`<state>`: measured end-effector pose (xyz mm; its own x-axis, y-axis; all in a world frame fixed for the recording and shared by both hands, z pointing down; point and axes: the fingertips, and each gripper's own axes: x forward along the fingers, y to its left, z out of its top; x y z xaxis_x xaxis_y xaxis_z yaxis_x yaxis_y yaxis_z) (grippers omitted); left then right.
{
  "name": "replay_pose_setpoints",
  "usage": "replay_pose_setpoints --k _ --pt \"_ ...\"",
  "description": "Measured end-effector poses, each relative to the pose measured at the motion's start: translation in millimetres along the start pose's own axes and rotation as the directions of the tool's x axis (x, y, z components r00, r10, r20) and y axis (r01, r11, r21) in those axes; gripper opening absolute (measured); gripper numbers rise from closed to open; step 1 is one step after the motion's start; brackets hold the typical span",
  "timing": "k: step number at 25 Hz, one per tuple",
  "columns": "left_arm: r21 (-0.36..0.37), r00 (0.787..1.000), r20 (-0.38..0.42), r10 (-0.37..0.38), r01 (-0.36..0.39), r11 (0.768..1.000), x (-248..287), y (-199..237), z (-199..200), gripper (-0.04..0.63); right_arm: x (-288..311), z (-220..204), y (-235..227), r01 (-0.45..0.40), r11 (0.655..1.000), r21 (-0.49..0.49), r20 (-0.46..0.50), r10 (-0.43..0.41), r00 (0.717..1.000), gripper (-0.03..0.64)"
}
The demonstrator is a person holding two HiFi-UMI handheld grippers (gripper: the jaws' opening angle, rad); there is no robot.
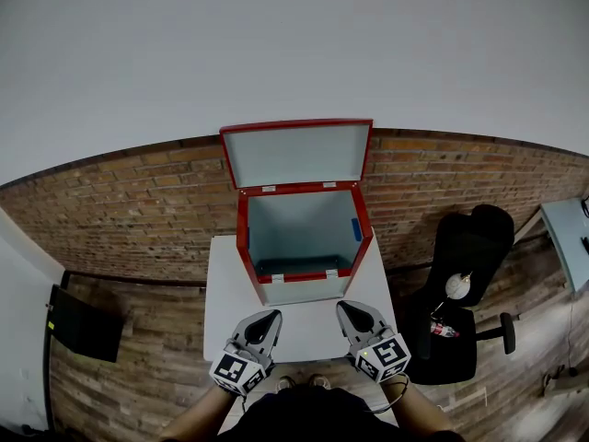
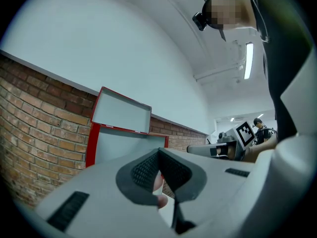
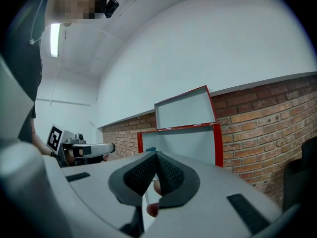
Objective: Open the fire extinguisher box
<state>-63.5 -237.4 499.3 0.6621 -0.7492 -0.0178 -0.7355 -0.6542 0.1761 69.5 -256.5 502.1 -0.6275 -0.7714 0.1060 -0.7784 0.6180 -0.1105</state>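
The red fire extinguisher box stands on a white table against the brick wall. Its lid is swung up and leans back, and the pale grey inside shows nothing in it. My left gripper hovers over the table just in front of the box's left corner, jaws shut with nothing in them. At the front right corner my right gripper is likewise shut and holds nothing. In the left gripper view the box rises beyond the shut jaws. The right gripper view shows the box past its shut jaws.
A black office chair with small items on its seat stands right of the table. A dark flat panel leans at the left by the wall. A light desk corner shows at far right. The floor is wood planking.
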Motion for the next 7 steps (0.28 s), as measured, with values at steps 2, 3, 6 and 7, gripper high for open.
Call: replay_pose_setpoints --k 2,3,6,7 --pt "0.006 1.0 0.007 0.005 -0.005 1.0 -0.2 2.0 1.3 0.049 -0.6 0.6 -0.8 0.002 1.0 -0.001 0.003 -0.002 1.0 0.018" --pt "0.006 1.0 0.01 0.008 -0.008 1.0 -0.5 2.9 1.5 0.049 -1.2 0.6 -1.2 0.004 1.0 -0.003 0.005 -0.004 1.0 0.018" --pt "0.012 1.0 0.008 0.007 -0.007 1.0 -1.9 3.9 -1.3 0.049 -3.9 0.1 -1.1 0.009 1.0 -0.006 0.001 -0.009 1.0 0.018" --pt "0.015 1.0 0.006 0.005 -0.005 1.0 -2.3 4.0 -2.5 0.049 -4.8 0.1 -1.1 0.011 1.0 -0.008 -0.001 -0.011 1.0 0.019"
